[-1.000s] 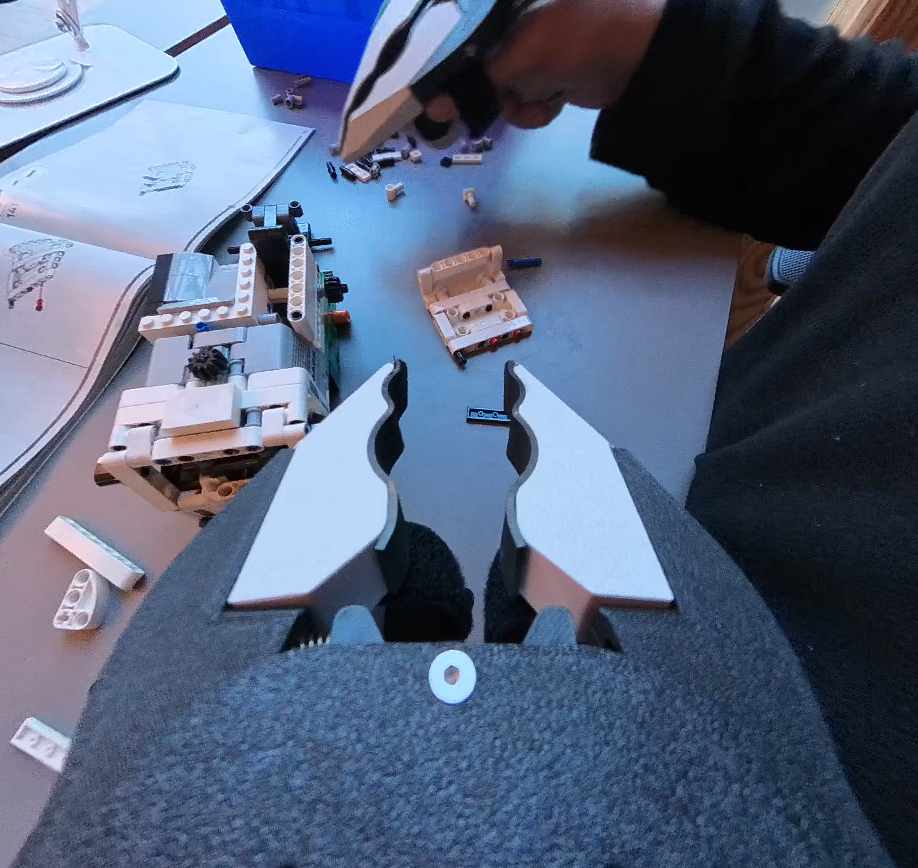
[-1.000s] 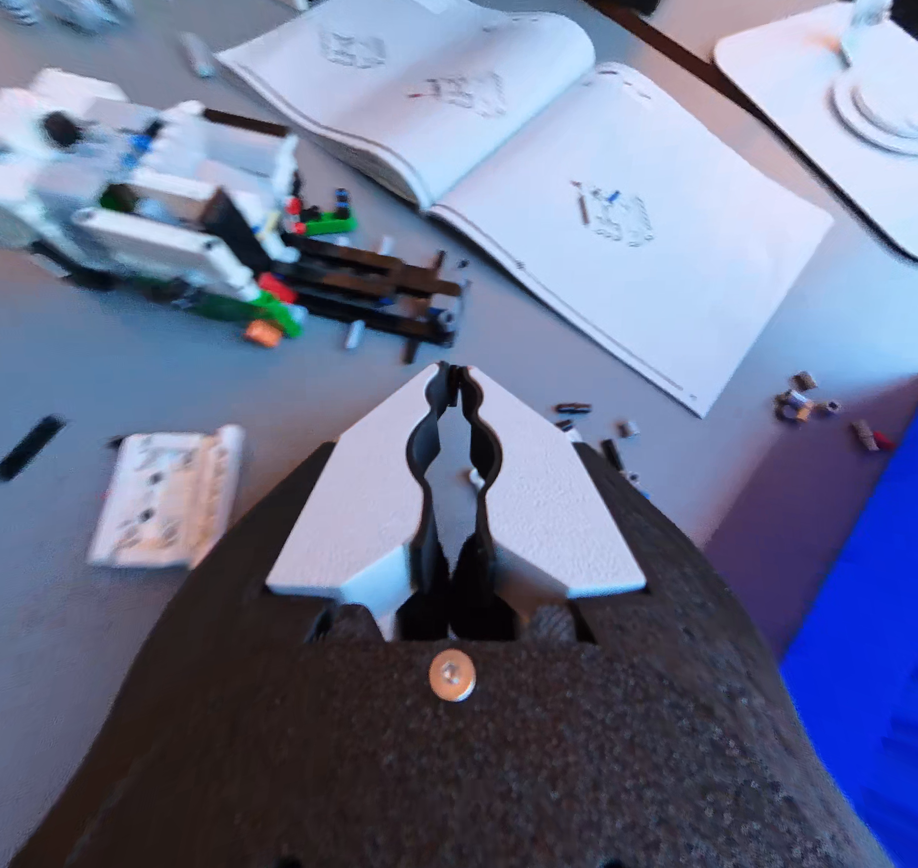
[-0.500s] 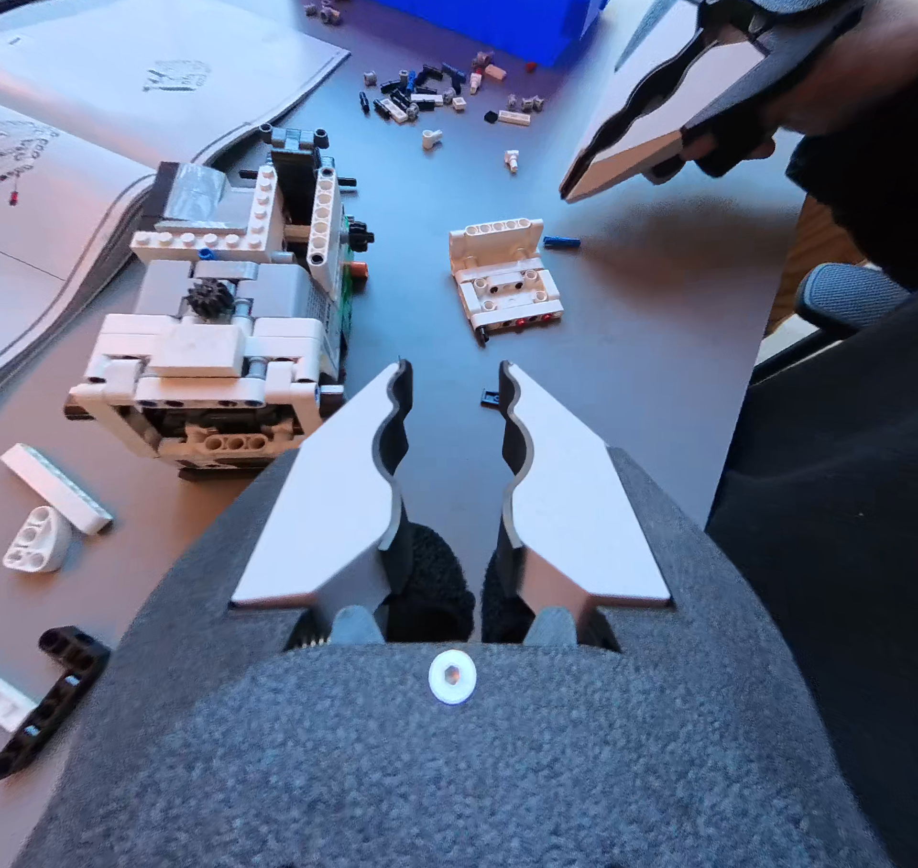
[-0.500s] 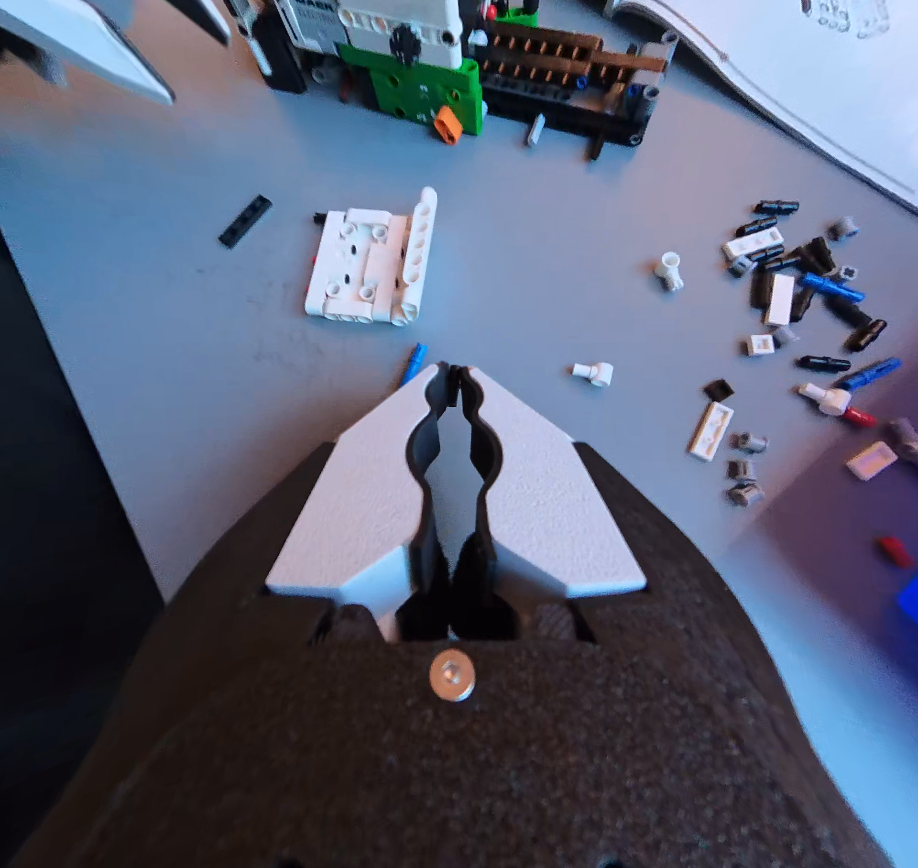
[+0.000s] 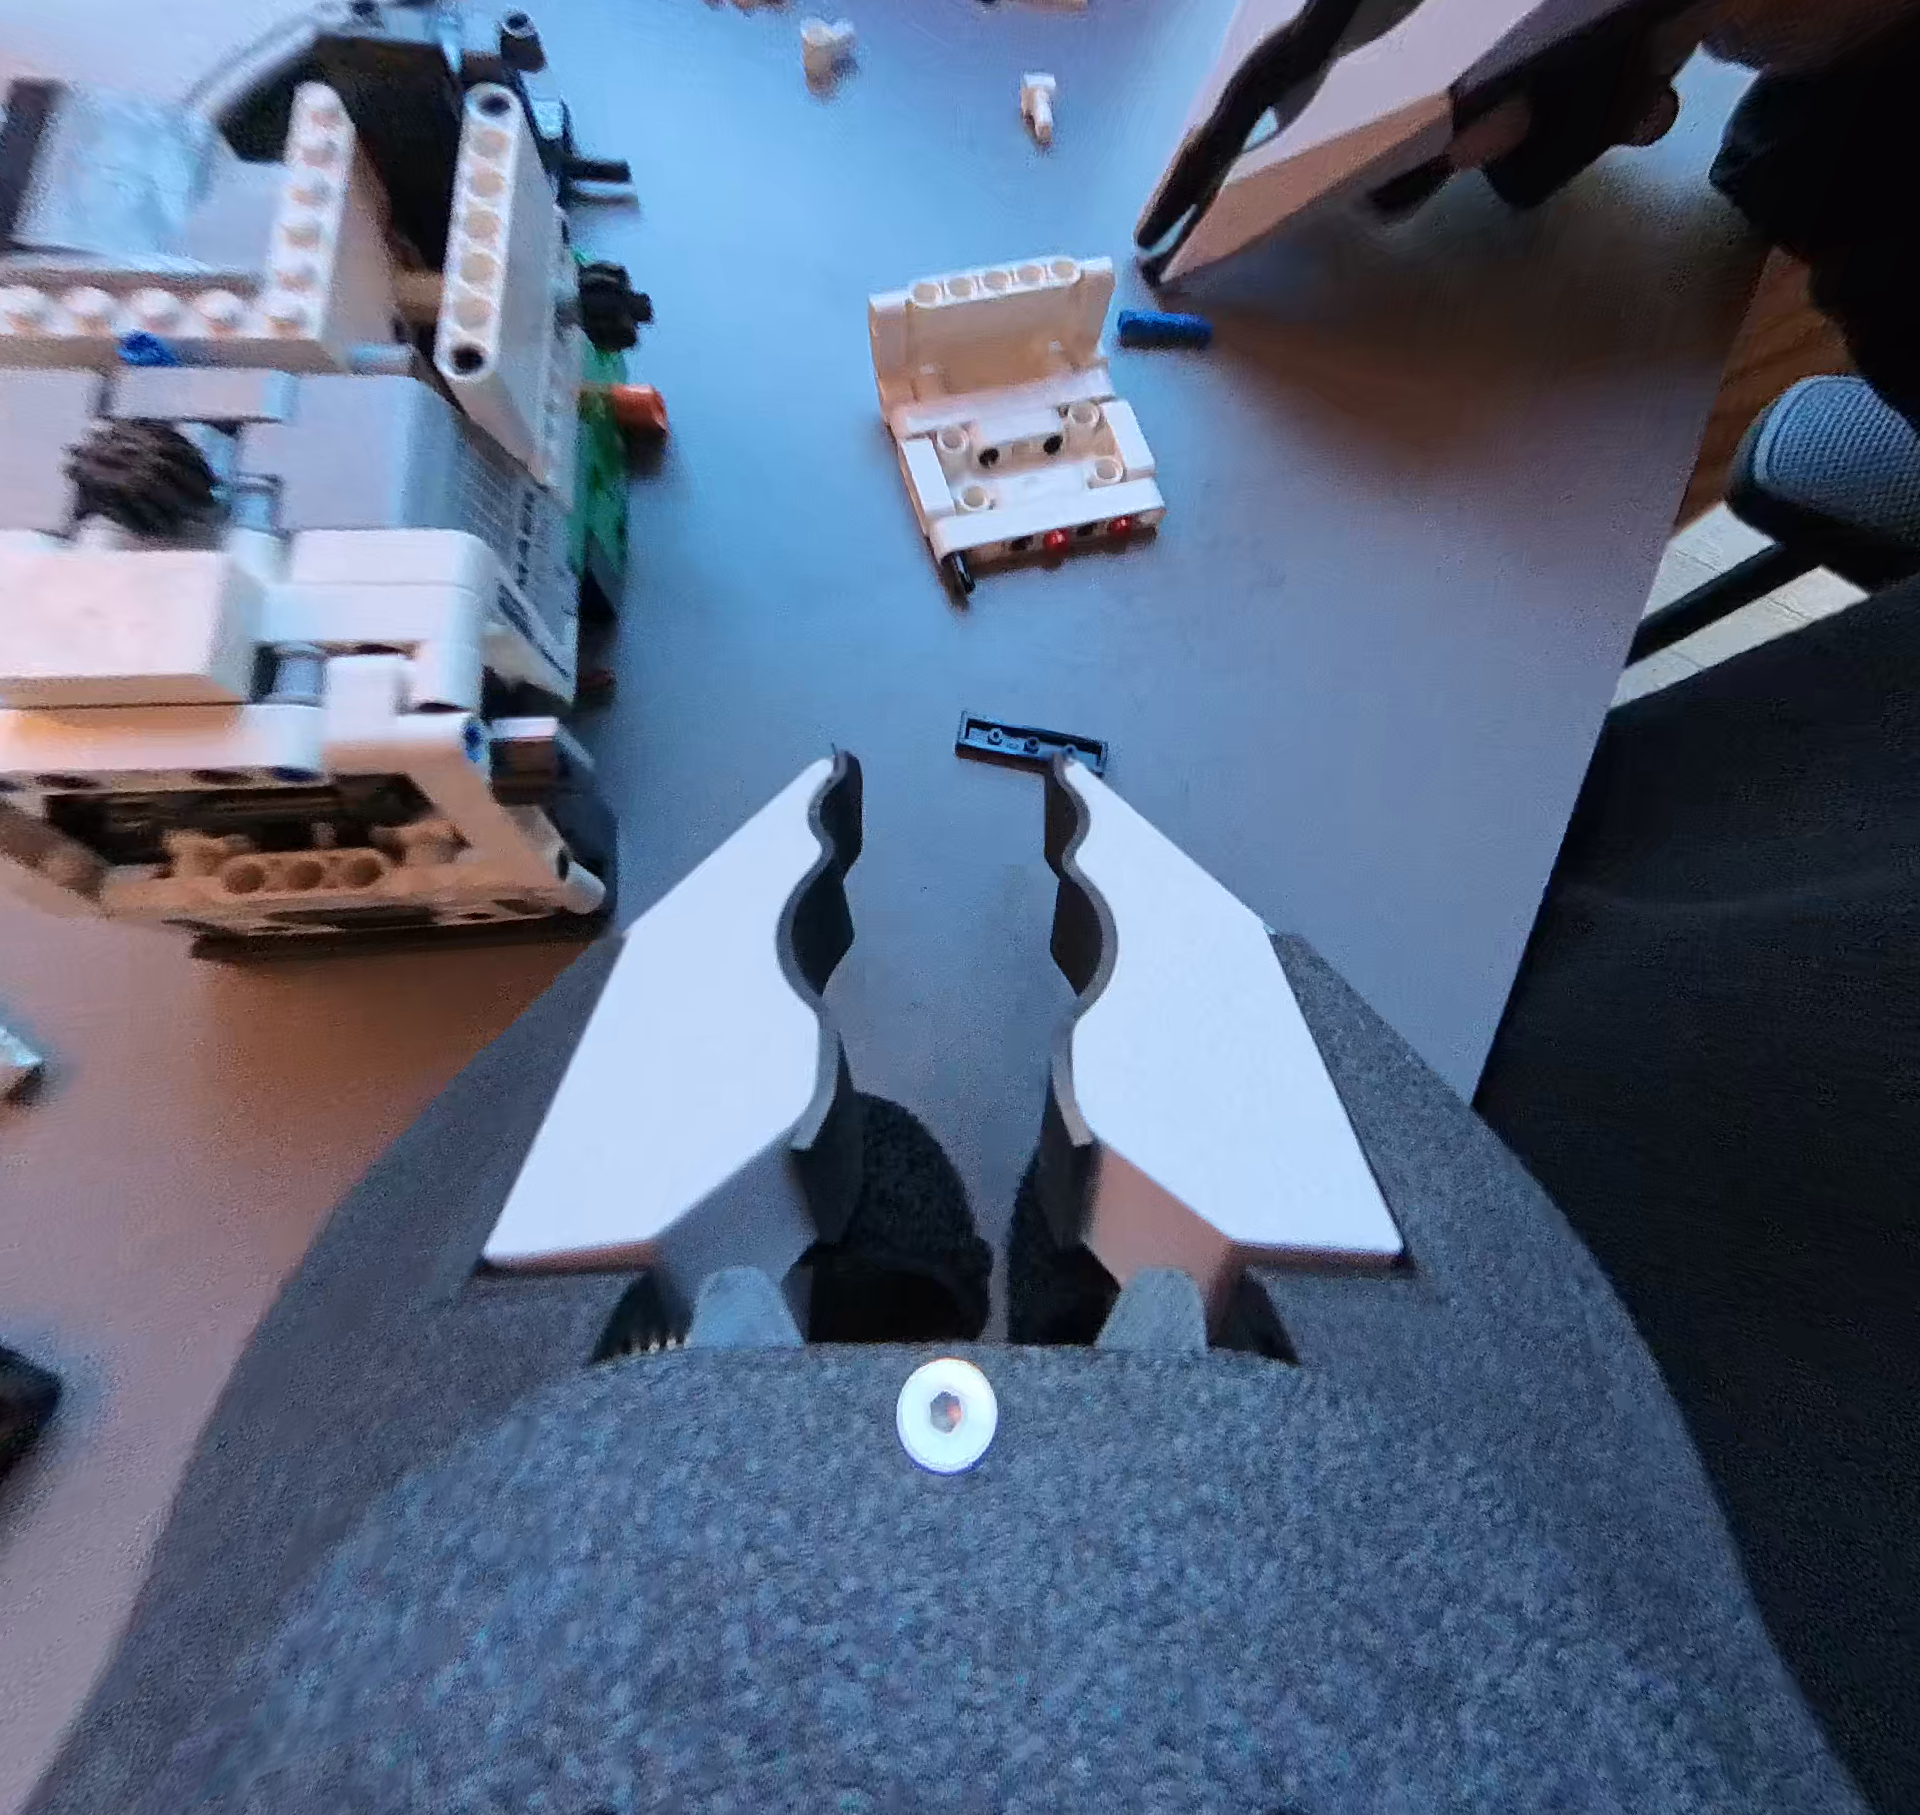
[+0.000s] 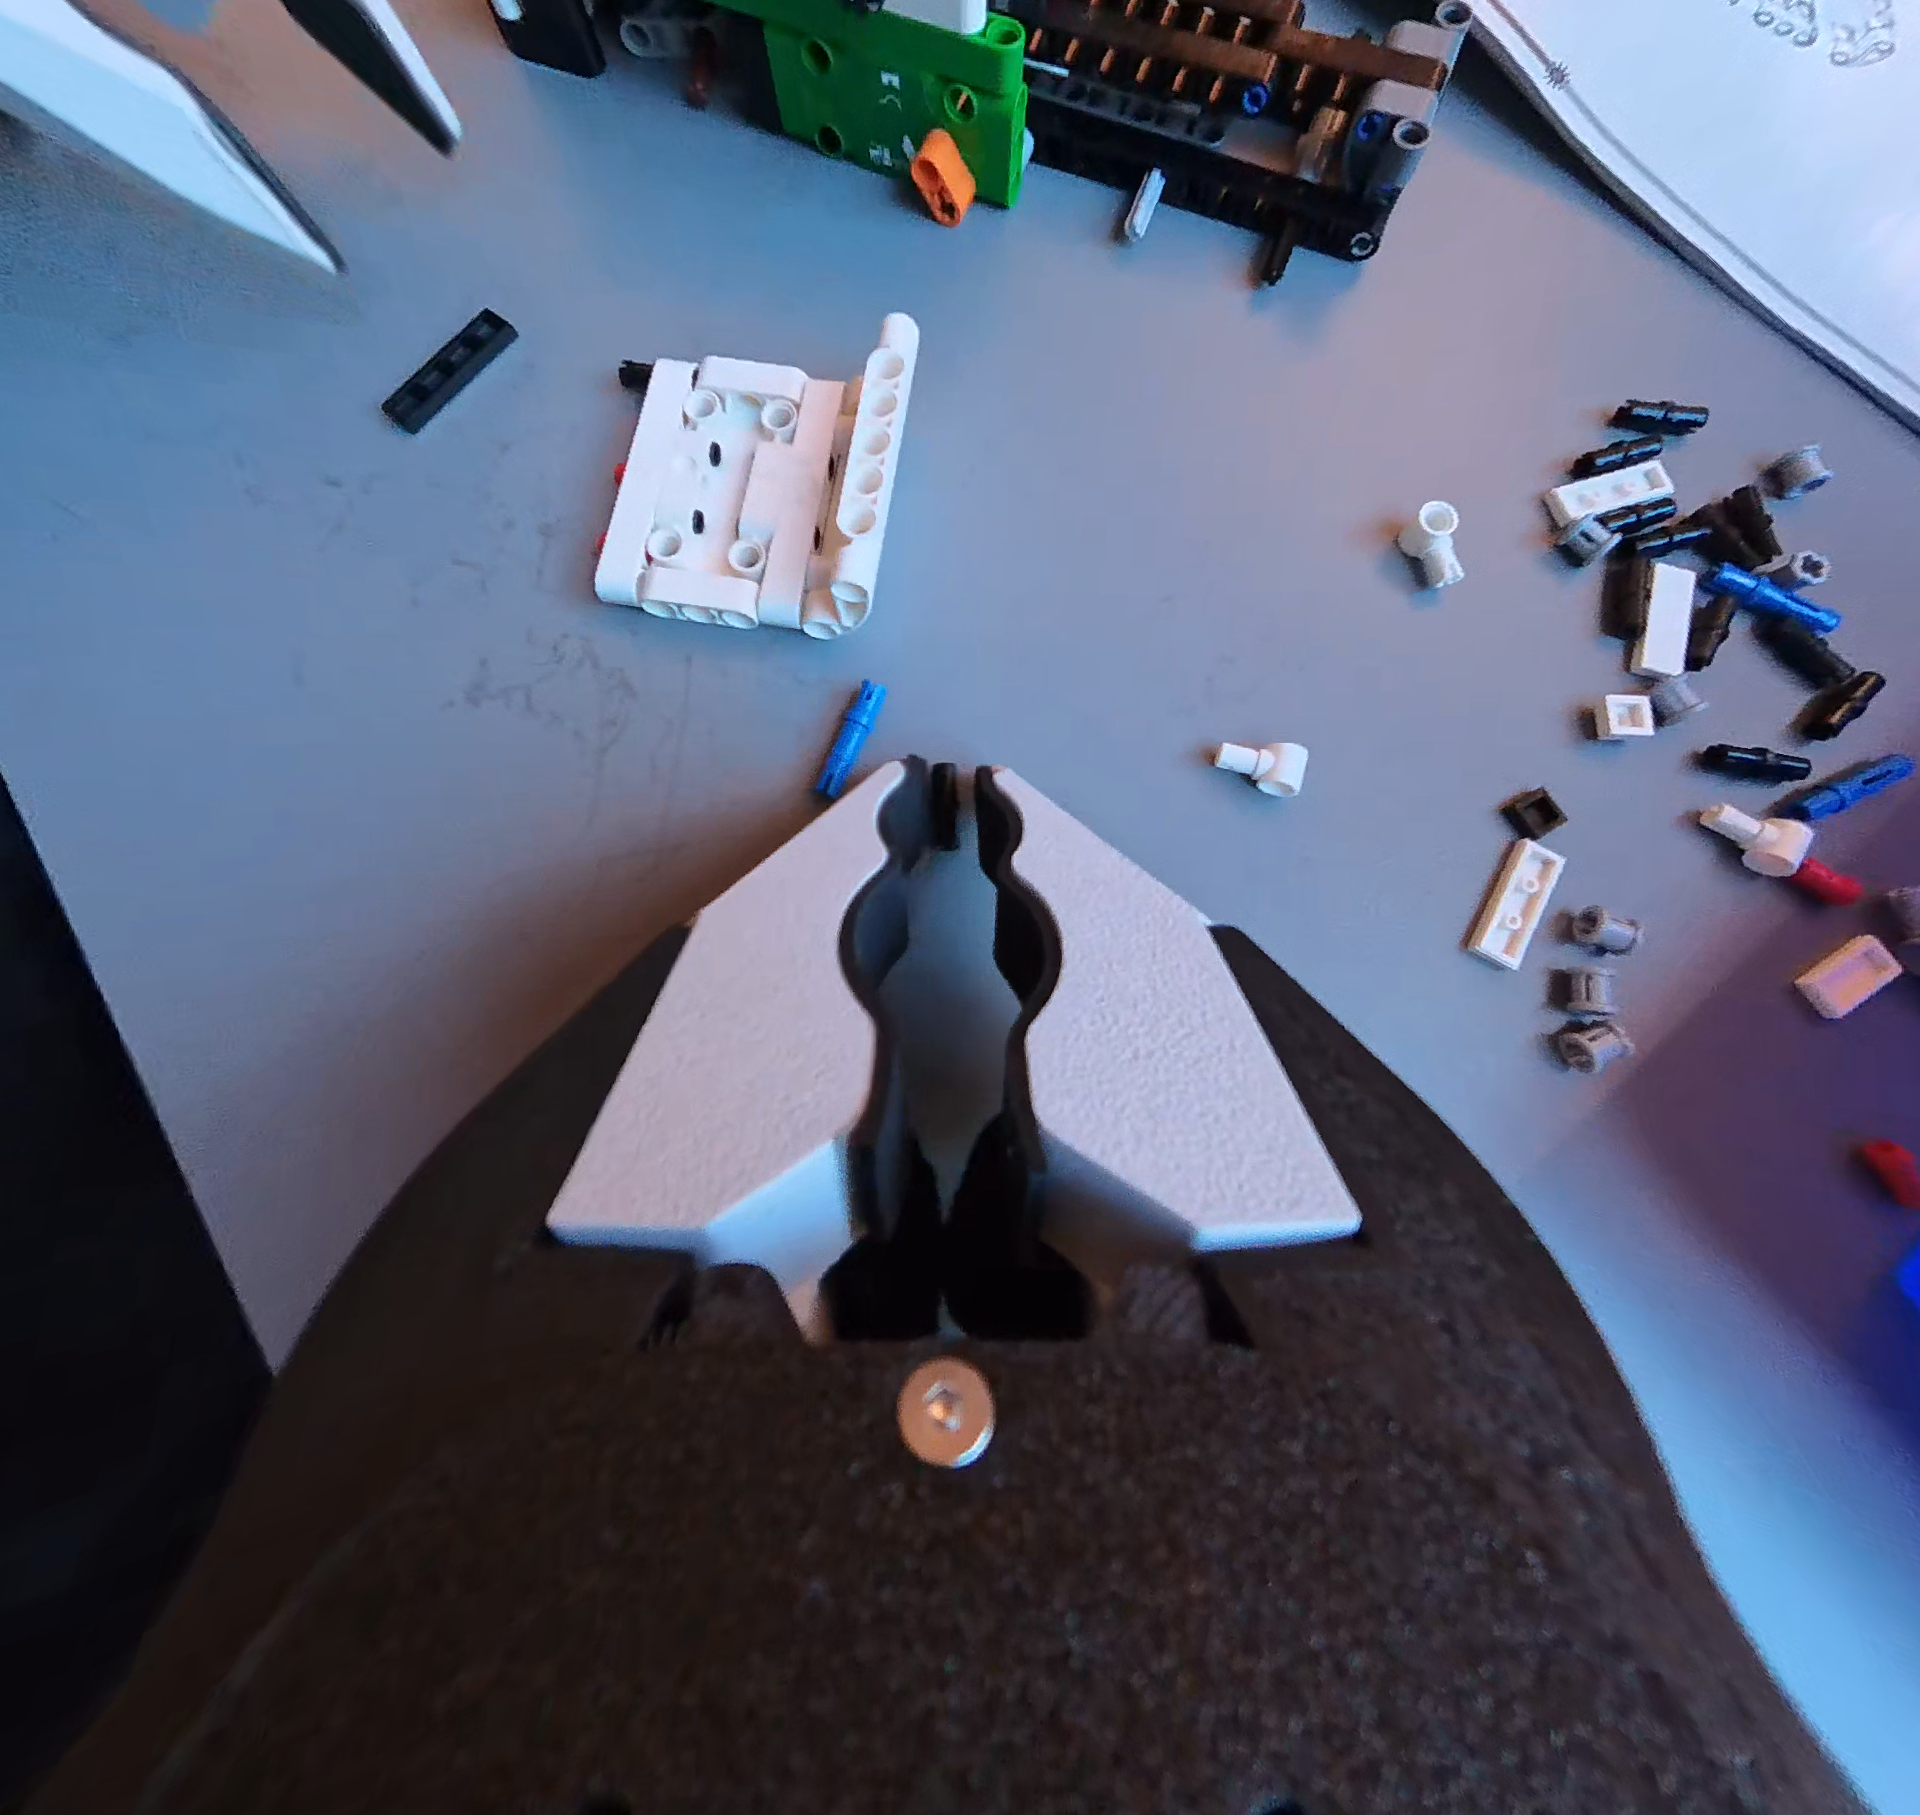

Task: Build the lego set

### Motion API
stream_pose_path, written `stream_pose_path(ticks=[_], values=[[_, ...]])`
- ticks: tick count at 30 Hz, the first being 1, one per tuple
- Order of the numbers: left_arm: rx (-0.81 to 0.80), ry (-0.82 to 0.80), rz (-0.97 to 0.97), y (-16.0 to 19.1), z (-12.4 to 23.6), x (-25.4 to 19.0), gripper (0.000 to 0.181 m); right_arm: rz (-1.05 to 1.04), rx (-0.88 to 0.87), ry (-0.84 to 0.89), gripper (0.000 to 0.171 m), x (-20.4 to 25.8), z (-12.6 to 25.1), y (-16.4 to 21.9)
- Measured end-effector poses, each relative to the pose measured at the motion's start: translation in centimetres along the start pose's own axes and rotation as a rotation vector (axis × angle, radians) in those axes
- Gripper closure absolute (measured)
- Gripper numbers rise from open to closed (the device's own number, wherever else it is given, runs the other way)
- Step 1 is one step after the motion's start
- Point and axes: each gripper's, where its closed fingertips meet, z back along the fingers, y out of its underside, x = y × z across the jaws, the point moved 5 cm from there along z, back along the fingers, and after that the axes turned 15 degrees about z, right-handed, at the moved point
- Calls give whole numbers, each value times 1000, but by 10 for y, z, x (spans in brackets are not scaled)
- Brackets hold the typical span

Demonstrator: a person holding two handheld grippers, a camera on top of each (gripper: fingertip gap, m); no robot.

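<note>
The large partly built lego model (image 5: pixel 301 539) fills the table's (image 5: pixel 1351 830) left side, loose pieces (image 6: pixel 1704 622) scattered far right. The left gripper (image 5: pixel 948 768) gapes empty, a black plate (image 5: pixel 1029 739) at its right fingertip. Beyond lies the white subassembly (image 5: pixel 1013 415): studded, red pins along its near edge. The right gripper (image 6: pixel 943 776) pinches a small black piece (image 6: pixel 943 801), just beside a blue pin (image 6: pixel 850 737).

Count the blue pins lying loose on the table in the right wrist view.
3: one blue pin just ahead of the right gripper, one in the parts pile at right, one below it. The pile may hide more.
</note>
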Motion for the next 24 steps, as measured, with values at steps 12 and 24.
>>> stream_pose_path(ticks=[12,24], values=[[81,57,-95,6,-20,-13,145,-23,-172,-24,160,43,14,-33],[-213,494,262,-37,6,-36,151,94,-368,87,154,73,6,-81]])
